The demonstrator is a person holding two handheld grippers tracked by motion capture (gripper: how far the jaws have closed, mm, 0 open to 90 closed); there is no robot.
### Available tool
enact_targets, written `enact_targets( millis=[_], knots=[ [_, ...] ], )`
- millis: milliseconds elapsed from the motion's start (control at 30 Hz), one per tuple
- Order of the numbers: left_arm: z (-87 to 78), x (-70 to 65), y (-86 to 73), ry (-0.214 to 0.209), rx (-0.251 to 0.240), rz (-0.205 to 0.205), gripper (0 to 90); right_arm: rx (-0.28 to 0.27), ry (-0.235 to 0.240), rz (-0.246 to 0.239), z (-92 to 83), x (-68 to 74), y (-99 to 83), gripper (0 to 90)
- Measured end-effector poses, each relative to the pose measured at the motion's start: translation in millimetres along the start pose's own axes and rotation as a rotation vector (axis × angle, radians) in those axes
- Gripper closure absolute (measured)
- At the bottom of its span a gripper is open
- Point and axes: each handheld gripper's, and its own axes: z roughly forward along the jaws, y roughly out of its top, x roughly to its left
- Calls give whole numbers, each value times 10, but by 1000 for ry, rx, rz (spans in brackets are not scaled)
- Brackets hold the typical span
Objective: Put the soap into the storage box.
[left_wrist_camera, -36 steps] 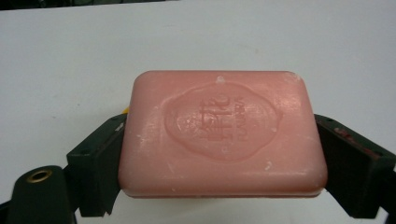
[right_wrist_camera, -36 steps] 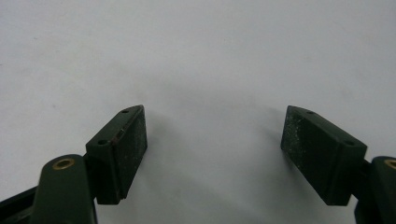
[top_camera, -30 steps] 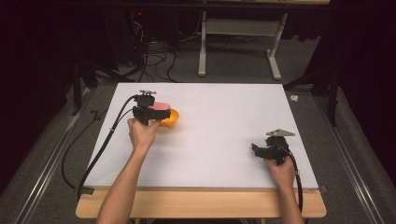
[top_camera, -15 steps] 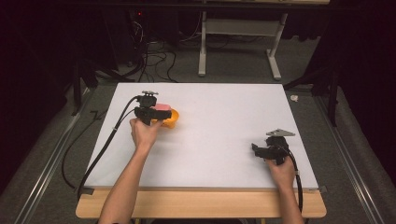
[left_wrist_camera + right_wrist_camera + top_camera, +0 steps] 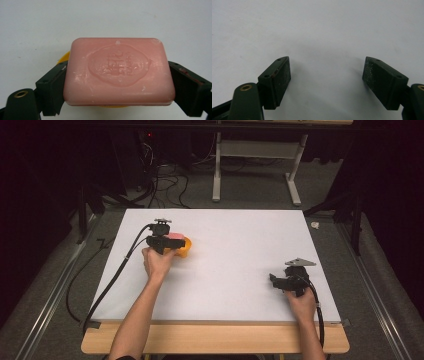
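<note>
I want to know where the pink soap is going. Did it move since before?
Yes, a little. The pink soap bar, held in the left gripper, has slipped toward the near table edge, settling over the orange dish.

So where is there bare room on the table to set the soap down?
The white table is bare between the yellow dish and the right gripper, and along its far and near edges. It is crowded at the left gripper, which grips the soap over the dish.
</note>
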Motion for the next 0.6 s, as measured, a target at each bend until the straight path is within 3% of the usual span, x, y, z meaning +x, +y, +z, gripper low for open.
enact_targets(
  millis=[600],
  knots=[
    [182, -11, -31, 25, 35, -5, 135, 0, 1, 0, 0, 0, 0, 231]
  ],
)
